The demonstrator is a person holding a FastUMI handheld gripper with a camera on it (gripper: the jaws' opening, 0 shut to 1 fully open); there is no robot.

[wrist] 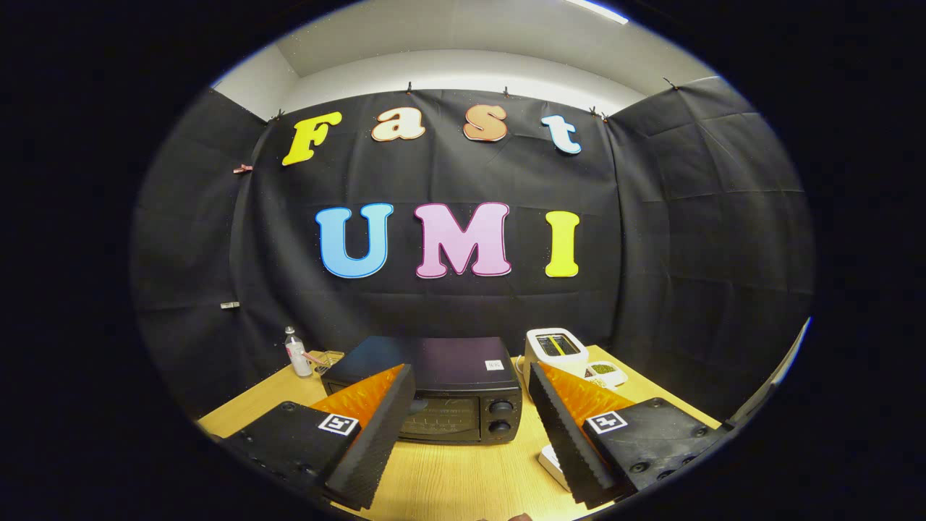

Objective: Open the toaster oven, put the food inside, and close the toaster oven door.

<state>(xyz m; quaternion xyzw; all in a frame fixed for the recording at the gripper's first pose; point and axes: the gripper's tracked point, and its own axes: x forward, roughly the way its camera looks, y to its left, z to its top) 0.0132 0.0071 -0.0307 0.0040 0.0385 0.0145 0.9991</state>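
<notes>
My hand-held gripper [463, 427]: fingers spread apart, holding nothing. Toaster oven [434, 387]: lower centre on bench [448, 477], door seemingly closed. Bottle [296, 353]: lower left.

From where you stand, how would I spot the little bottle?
Find the black toaster oven on the wooden table, just beyond the open tongs. Beside it, near the black cloth wall, stands the bottle. It is the only tall, clear, upright thing there.
</notes>
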